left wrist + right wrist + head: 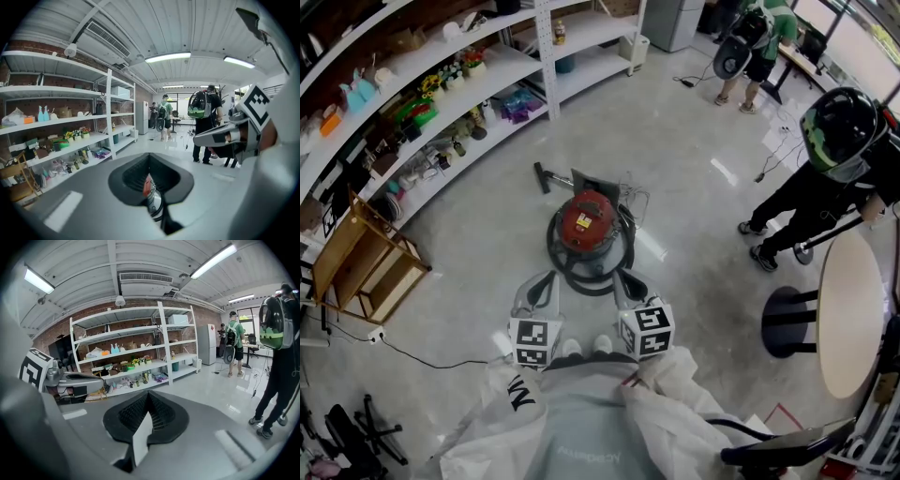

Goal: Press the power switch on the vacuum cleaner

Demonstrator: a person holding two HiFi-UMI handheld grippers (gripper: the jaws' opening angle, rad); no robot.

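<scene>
The vacuum cleaner (588, 225) stands on the floor straight ahead, a round drum with a red top and a dark hose coiled round its base. Both grippers hover just short of it, over the near side. My left gripper (547, 278) is shut and empty, to the drum's lower left. My right gripper (622, 277) is shut and empty too, to its lower right. In the left gripper view the shut jaws (149, 161) hide most of the vacuum; a red sliver of the vacuum cleaner (146, 185) shows through the gap. The right gripper view (148, 399) shows only floor in its gap.
The vacuum's nozzle (542, 174) lies behind the drum. Long shelves (441, 103) full of small items run along the left, with a wooden rack (366, 267) below and a floor cable (412, 352). A round table (853, 314) and a person in black (825, 187) are on the right.
</scene>
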